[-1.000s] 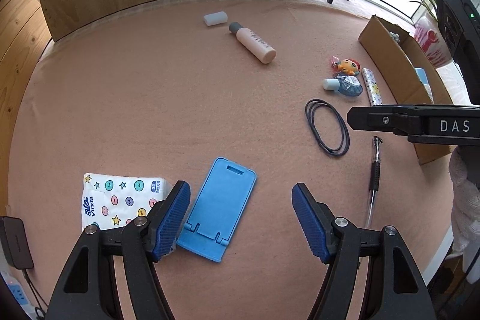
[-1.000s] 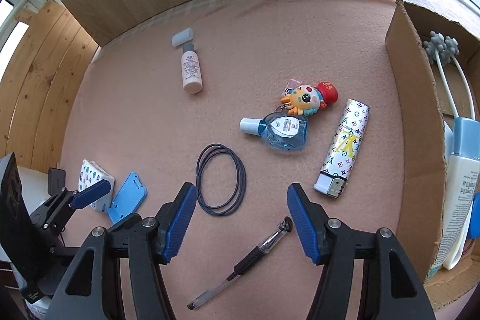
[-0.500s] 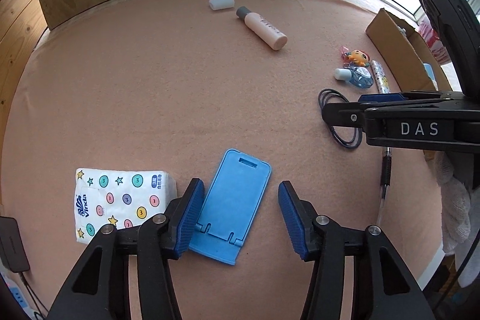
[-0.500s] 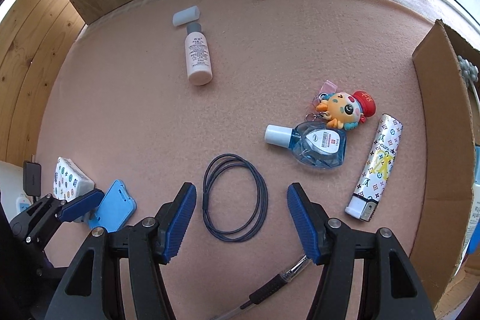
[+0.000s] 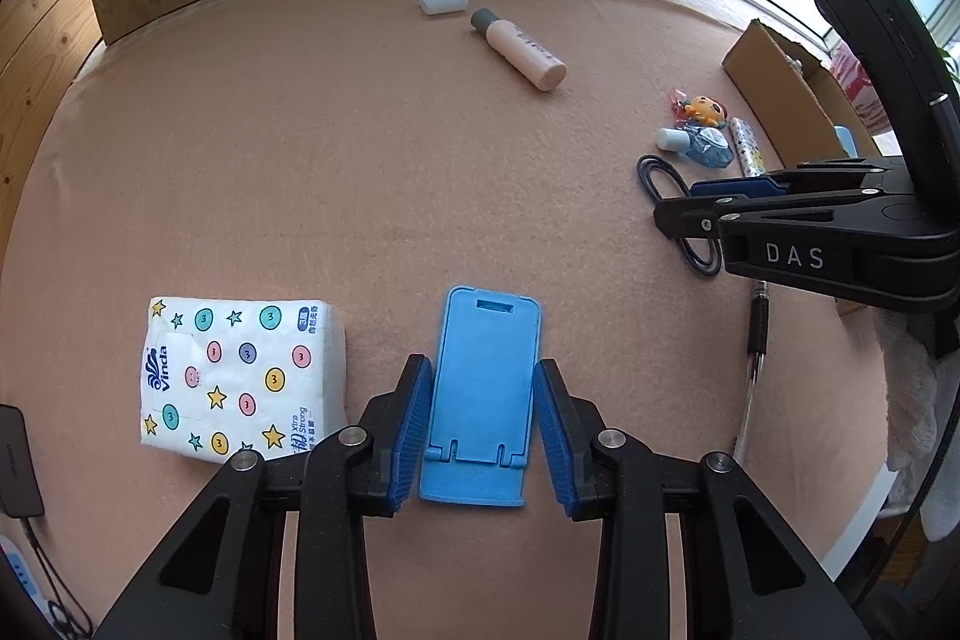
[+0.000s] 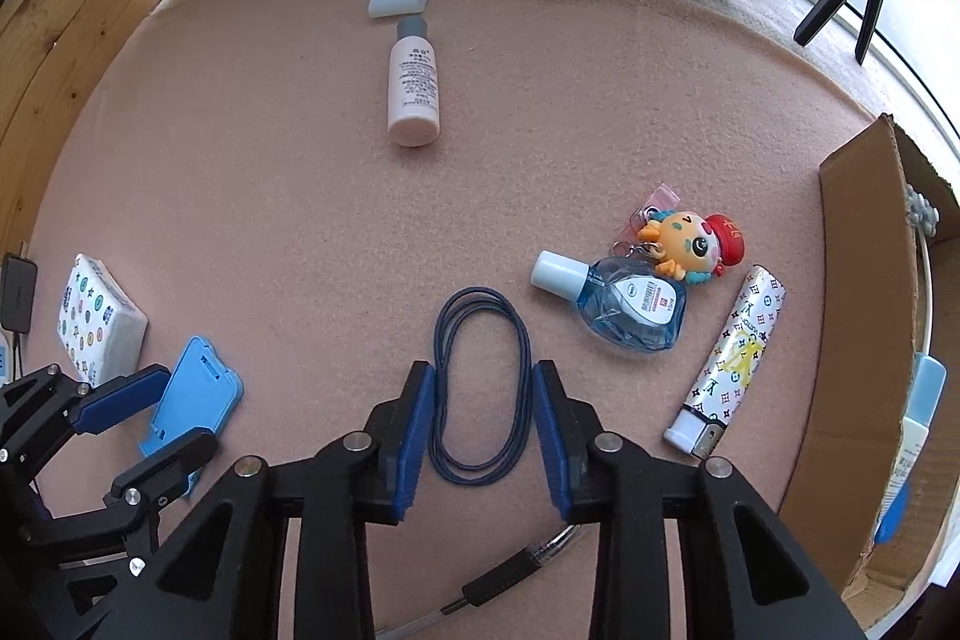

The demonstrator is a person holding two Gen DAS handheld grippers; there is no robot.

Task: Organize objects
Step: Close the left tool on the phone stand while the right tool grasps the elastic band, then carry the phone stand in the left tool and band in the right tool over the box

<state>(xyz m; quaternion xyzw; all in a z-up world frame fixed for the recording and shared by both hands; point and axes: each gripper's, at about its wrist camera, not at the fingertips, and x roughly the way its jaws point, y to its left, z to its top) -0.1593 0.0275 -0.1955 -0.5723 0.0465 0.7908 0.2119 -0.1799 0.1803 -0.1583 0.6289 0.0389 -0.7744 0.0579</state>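
Pen [image 6: 510, 574] partly under right tool [image 6: 483, 424]

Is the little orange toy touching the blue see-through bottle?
Touching. The right wrist view shows the orange toy lying against the top edge of the blue bottle, overlapping it with no felt showing between.

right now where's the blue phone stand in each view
Left wrist: phone stand low in the centre, between the left gripper's jaws, tissue pack to its left.
Right wrist: phone stand low at the left edge, in the same jaws, seen side-on.
Shared landmark: the tissue pack, beside the stand in both views.
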